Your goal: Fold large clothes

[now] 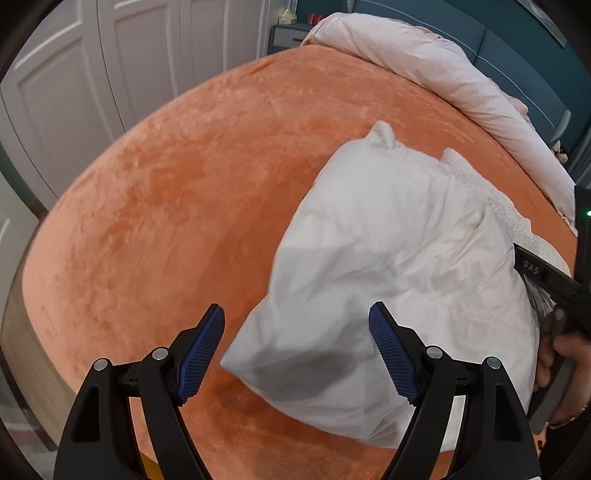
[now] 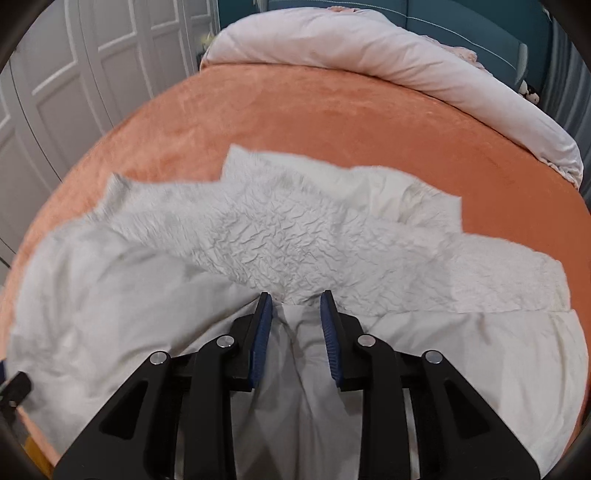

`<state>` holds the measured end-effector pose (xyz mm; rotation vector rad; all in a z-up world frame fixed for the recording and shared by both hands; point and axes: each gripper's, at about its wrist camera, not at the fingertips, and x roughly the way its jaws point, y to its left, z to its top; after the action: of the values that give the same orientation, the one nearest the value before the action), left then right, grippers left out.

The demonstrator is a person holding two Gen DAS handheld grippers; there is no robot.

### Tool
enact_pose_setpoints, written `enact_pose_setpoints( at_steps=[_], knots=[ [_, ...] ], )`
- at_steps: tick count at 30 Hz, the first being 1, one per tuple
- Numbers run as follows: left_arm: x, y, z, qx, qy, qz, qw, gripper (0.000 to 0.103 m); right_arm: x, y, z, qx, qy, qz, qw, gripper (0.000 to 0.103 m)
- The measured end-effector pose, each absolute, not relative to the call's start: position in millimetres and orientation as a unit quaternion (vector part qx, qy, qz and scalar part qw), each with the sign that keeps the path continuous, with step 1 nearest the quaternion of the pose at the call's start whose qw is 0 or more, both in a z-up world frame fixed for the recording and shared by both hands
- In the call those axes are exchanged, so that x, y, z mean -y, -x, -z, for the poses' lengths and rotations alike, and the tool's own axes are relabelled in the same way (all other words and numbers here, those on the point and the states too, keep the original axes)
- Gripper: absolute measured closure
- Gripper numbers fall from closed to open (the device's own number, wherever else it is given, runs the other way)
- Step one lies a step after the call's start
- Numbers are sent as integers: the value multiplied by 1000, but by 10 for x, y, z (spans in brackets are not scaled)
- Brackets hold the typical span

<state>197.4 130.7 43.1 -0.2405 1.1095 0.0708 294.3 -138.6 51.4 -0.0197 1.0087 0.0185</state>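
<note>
A white padded jacket point(image 1: 388, 258) with a fleecy lining point(image 2: 277, 236) lies partly folded on an orange plush bed cover point(image 1: 184, 184). My left gripper point(image 1: 295, 314) hovers open over the jacket's near left corner, and nothing sits between its blue pads point(image 1: 201, 354). My right gripper point(image 2: 295, 299) is shut on a bunched ridge of the jacket point(image 2: 110, 295), at the edge where smooth fabric meets the lining. In the left wrist view the right gripper's black body point(image 1: 546, 273) shows at the right edge, with a person's hand point(image 1: 565, 362) holding it.
A rolled pale duvet point(image 2: 369, 48) lies along the far side of the bed, before a teal headboard point(image 2: 461, 22). White panelled wardrobe doors point(image 1: 92, 74) stand to the left. Bare orange cover point(image 2: 332, 122) stretches beyond and left of the jacket.
</note>
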Motion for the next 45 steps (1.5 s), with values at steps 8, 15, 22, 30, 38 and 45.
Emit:
enact_pose_setpoints(
  at_steps=[8, 15, 22, 30, 38, 45],
  knots=[
    [-1455, -2036, -34, -545, 203, -5, 813, 12, 1388, -2973, -383, -483, -1, -10, 875, 77],
    [-1266, -2202, -9, -524, 207, 11, 826, 7, 1415, -2952, -324, -475, -12, -16, 880, 77],
    [-1063, -2281, -176, -516, 217, 55, 827, 47, 1443, -2937, -299, -469, -20, -20, 883, 77],
    [-743, -2247, -600, -498, 154, 83, 849, 89, 1440, -2917, -305, -465, -24, -21, 885, 77],
    [-240, -2235, -983, -483, 73, 96, 867, 95, 1562, -2916, -347, -468, -60, -41, 880, 77],
    [4, -2205, -1214, -469, 35, 93, 878, 96, 2199, -2642, -792, -452, -126, -43, 882, 77]
  ],
)
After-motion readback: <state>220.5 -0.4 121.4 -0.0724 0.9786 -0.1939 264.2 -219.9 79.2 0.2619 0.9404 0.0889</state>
